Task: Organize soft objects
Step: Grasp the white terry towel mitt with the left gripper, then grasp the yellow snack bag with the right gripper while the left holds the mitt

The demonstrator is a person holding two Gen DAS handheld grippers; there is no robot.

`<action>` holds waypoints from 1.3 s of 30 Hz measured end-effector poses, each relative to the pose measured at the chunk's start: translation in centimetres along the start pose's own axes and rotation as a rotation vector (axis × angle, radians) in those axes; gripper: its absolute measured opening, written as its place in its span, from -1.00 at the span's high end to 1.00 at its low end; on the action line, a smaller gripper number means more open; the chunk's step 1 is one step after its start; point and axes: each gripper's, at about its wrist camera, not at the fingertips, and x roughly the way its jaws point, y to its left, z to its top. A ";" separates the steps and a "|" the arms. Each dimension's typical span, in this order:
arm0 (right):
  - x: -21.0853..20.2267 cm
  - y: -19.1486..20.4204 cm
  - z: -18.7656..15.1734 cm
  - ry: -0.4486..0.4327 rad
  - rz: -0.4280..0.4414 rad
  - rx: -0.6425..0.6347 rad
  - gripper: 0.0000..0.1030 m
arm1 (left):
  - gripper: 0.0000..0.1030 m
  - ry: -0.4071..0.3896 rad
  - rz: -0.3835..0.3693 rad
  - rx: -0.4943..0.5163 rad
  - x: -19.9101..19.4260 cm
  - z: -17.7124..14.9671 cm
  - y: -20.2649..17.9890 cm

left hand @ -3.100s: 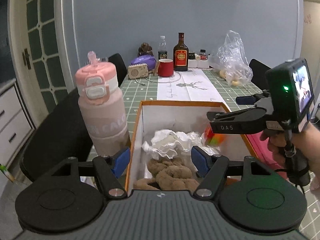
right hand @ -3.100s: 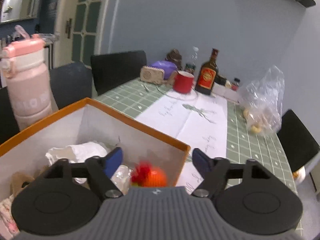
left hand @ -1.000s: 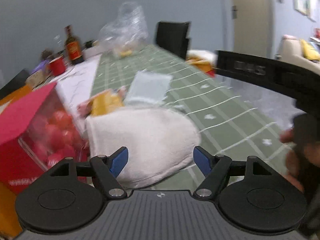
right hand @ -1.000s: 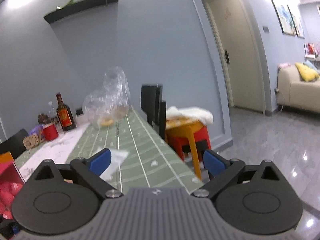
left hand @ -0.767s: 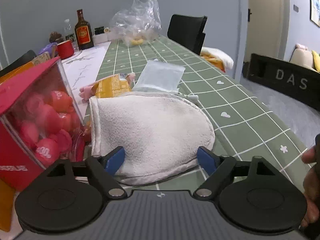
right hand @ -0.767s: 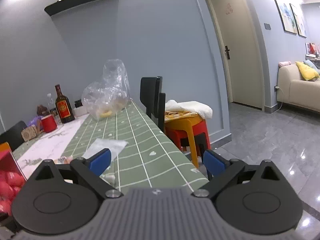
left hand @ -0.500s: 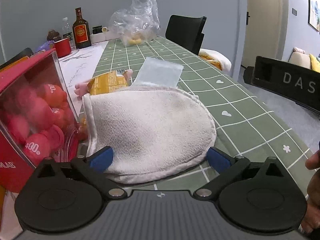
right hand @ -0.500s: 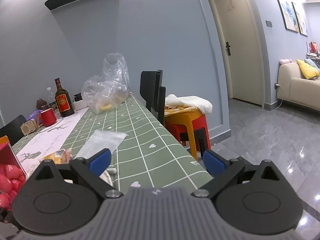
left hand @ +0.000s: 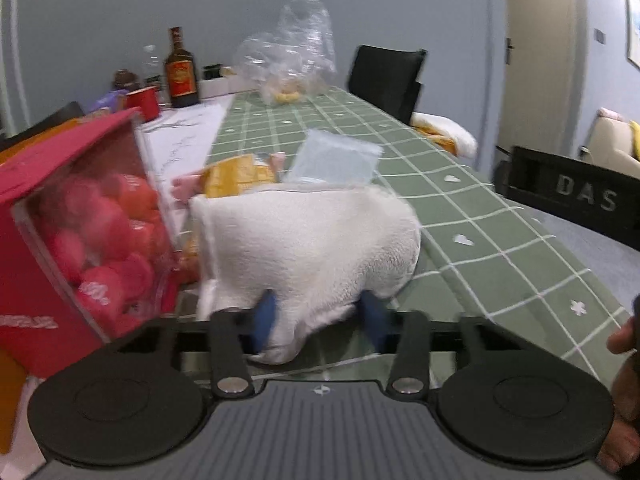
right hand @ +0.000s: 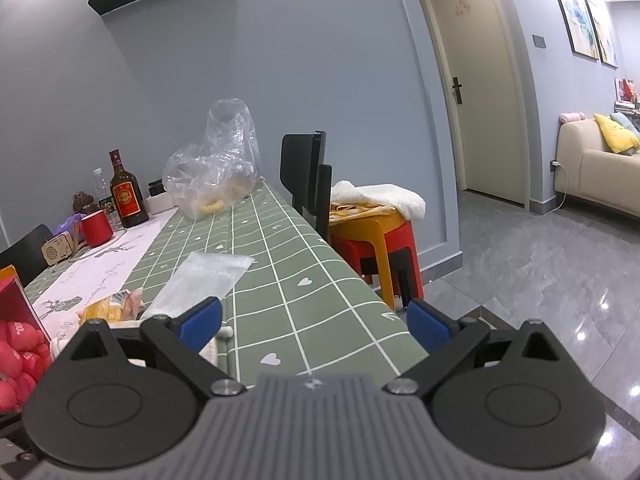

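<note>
The green checked table (left hand: 460, 208) carries most things. A red box (left hand: 60, 240) with pink balls stands at its left side. Just beside the box lies a white cloth (left hand: 304, 236), near the front edge of the table. Behind the cloth are a yellow packet (left hand: 236, 176) and a clear pouch (left hand: 332, 162).

The left gripper (left hand: 318, 316) has just been closing, and its blue pads now pinch the near edge of the cloth, which bunches up between them.

The right gripper (right hand: 316, 322) has its jaws wide apart, with nothing between them, above the table edge.
</note>
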 end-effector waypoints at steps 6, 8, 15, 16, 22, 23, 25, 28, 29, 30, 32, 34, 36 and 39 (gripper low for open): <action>0.1 0.1 0.0 0.005 0.004 -0.008 -0.88 | 0.62 -0.014 -0.011 -0.106 -0.3 0.0 1.9; 0.1 -0.1 0.0 0.004 0.004 0.001 -0.88 | 0.64 -0.014 0.003 -0.109 -0.5 0.0 2.0; -0.2 -0.2 -0.1 -0.013 0.009 0.007 -0.88 | 0.64 -0.010 0.042 -0.082 -1.8 -1.0 1.4; -0.2 -0.1 -0.1 -0.014 0.016 0.002 -0.88 | 0.64 -0.010 0.044 -0.086 -1.9 -1.1 1.5; -0.6 0.5 -0.3 -0.008 0.104 -0.026 -0.88 | 0.63 -0.010 0.050 -0.115 -2.2 -1.2 1.8; -0.6 0.7 -0.3 -0.007 0.136 -0.030 -0.88 | 0.63 -0.009 0.048 -0.119 -2.2 -1.1 1.9; -0.6 1.0 0.1 0.000 0.235 -0.038 -0.88 | 0.63 -0.010 0.040 -0.135 -2.2 -1.2 2.1; -0.2 2.0 1.0 0.041 0.383 -0.117 -0.88 | 0.63 -0.014 0.023 -0.167 -2.3 -1.4 2.7; -0.2 2.5 1.3 0.043 0.401 -0.154 -0.88 | 0.63 -0.014 0.020 -0.172 -2.3 -1.4 2.8; -0.2 3.2 1.7 0.040 0.416 -0.191 -0.88 | 0.63 -0.014 0.021 -0.171 -2.3 -1.4 2.8; -0.2 4.2 2.6 0.041 0.461 -0.244 -0.88 | 0.63 -0.014 0.024 -0.167 -2.4 -1.4 2.7; 0.4 5.3 3.7 0.066 0.512 -0.294 -0.88 | 0.63 -0.014 0.025 -0.175 -2.4 -1.5 2.7; 1.4 6.7 4.8 0.107 0.549 -0.346 -0.85 | 0.63 -0.015 0.026 -0.181 -2.5 -1.5 2.7; 3.4 9.2 5.6 0.200 0.542 -0.440 -0.39 | 0.63 -0.016 0.024 -0.190 -2.5 -1.5 2.8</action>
